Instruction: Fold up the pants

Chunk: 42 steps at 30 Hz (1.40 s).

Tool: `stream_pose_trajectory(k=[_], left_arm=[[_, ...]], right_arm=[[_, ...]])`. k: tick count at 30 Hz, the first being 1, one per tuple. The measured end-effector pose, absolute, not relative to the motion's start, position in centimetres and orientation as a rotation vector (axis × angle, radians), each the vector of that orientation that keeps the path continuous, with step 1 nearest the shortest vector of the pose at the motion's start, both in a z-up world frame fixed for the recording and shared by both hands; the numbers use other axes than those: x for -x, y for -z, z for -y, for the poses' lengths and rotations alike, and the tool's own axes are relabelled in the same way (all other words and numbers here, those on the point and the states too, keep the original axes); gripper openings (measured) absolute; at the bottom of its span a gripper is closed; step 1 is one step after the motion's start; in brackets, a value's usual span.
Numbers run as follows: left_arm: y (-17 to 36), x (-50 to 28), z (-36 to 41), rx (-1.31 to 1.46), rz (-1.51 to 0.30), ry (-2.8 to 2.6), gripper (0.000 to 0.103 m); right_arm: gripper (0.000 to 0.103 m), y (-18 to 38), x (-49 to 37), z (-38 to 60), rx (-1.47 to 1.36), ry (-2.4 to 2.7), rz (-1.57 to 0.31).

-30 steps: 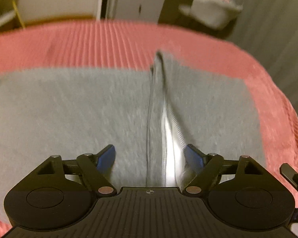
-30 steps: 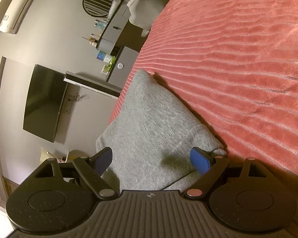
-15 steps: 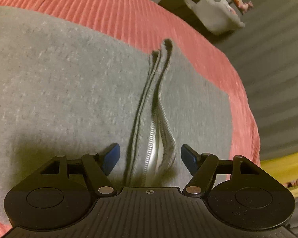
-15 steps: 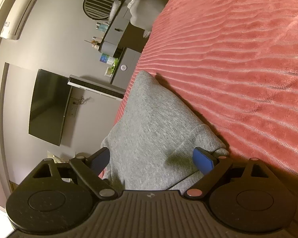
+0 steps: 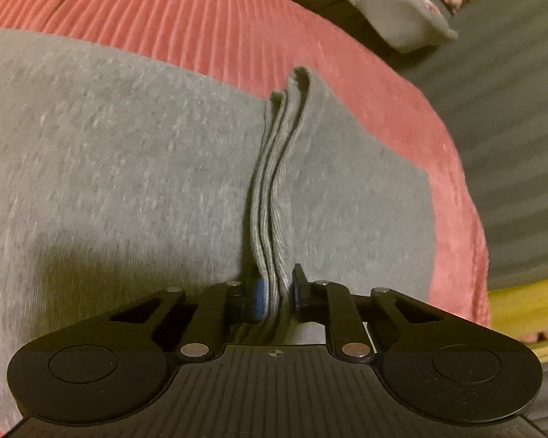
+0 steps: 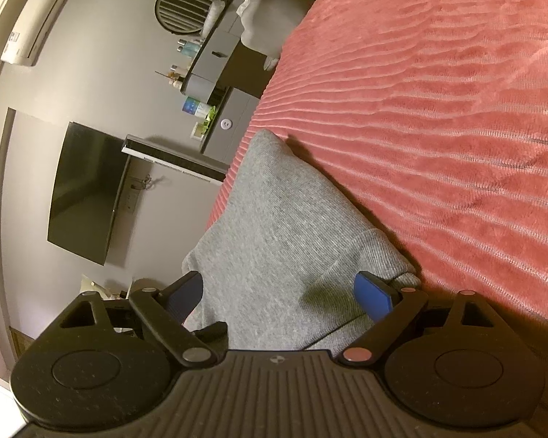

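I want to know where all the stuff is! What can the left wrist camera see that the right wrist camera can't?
Only the left wrist view shows the left tool pinched shut on the stacked edges of the grey pants, plus something yellow past the bed's edge.

Only the right wrist view shows the right tool open around a bunched part of the pants, with a dark TV, a round vent and a shelf with bottles.

Both show the grey pants lying on the red ribbed blanket.

Black ribbed left tool, blue pads, silver rivets
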State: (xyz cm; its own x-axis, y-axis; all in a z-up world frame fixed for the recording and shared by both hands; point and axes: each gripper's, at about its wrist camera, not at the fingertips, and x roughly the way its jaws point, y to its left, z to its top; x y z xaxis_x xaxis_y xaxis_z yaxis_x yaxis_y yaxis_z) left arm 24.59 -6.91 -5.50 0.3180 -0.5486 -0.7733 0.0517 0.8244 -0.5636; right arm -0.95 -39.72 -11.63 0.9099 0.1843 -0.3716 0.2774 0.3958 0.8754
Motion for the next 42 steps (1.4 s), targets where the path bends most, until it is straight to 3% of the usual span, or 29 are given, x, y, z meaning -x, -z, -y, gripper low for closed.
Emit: stream_pose_trajectory(k=[11, 17, 25, 29, 31, 33, 35, 37, 38, 39, 42], left_arm=[[1.7, -21.0, 2.6, 0.515, -1.083, 0.447, 0.015], [1.9, -20.3, -1.9, 0.515, -1.058, 0.342, 0.015], [2.1, -19.7, -6.6, 0.488, -1.024, 0.251, 0.015], [3.3, -20.0, -7.2, 0.454, -1.026, 0.184, 0.020], [3.5, -20.2, -7.6, 0.471, -1.012, 0.187, 0.027], [3.7, -20.4, -8.2, 0.481, -0.998, 0.182, 0.057], [3.9, -21.1, -8.2, 0.503, -0.990, 0.169, 0.073], [4.4, -22.1, -8.0, 0.533, -1.005, 0.177, 0.072], [4.6, -22.7, -7.7, 0.546, -1.014, 0.189, 0.064], [4.8, -23.2, -7.4, 0.543, -1.019, 0.200, 0.045], [4.0, -23.8, -5.3, 0.434, -1.017, 0.225, 0.018]], right_arm=[[0.091, 10.8, 1.9, 39.7, -1.175, 0.025, -0.443], [0.097, 9.3, 2.7, 38.7, -1.122, 0.028, -0.440], [0.097, 8.3, 2.0, 37.5, -1.002, 0.066, -0.487], [0.097, 8.1, 1.3, 36.8, -0.941, 0.071, -0.517], [0.097, 8.2, 1.1, 36.9, -0.937, 0.073, -0.532], [0.097, 8.6, 0.9, 37.0, -0.951, 0.076, -0.547], [0.097, 8.9, 0.6, 37.1, -0.962, 0.080, -0.571], [0.097, 9.2, 0.2, 37.0, -0.971, 0.085, -0.595], [0.097, 9.4, 0.1, 37.0, -0.973, 0.087, -0.603], [0.097, 9.4, 0.0, 37.0, -0.971, 0.091, -0.611], [0.097, 9.5, 0.1, 36.8, -0.963, 0.094, -0.613]])
